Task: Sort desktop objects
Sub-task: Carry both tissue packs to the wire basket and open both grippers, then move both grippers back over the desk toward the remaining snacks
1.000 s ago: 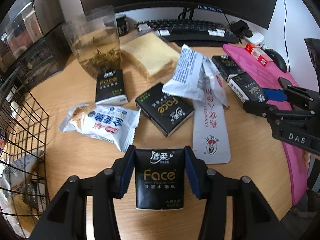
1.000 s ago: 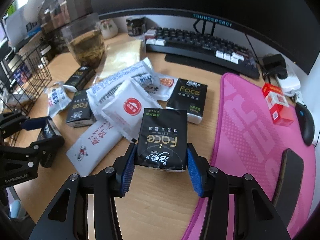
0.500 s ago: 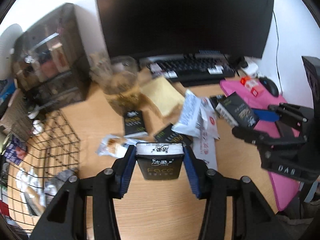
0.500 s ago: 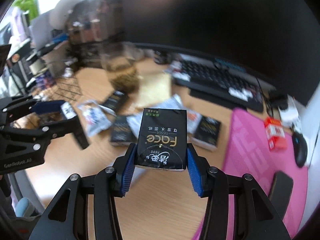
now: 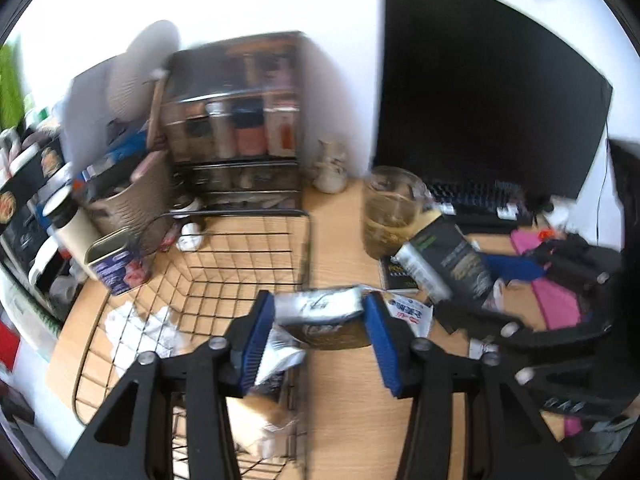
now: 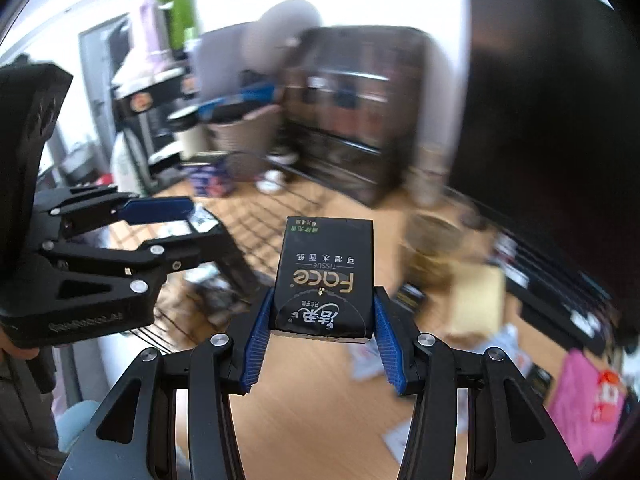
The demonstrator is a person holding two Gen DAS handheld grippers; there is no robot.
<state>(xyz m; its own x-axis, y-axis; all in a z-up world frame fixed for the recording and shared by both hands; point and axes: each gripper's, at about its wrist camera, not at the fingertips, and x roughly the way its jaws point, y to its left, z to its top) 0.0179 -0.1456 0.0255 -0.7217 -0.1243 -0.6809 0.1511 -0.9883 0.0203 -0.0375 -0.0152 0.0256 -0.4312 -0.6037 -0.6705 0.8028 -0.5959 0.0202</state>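
Two grippers in sight, one tissue pack in each. Left gripper (image 5: 320, 320) clamps a black tissue pack (image 5: 320, 316) between its blue pads, held tilted so its top edge faces the camera, right at the near corner of the wire basket (image 5: 240, 272). Motion blur here; the label is not readable.

Right gripper (image 6: 324, 320) is closed on a second black "Face" tissue pack (image 6: 326, 276), held up off the wooden desk (image 6: 320, 400), print upside down to the lens. This same pack shows from the left wrist view beside the glass jar (image 5: 394, 212), lifted clear.

One basket: black wire, holding several crumpled white wrappers (image 5: 148, 328); exact count unclear. One glass jar with amber contents, standing upright. One more dark pack (image 5: 394, 274) lying flat on the desk at the jar's foot. One pink mat (image 5: 556, 300) at the right edge. One dark monitor (image 5: 480, 100) behind, one keyboard (image 5: 480, 196) under it.
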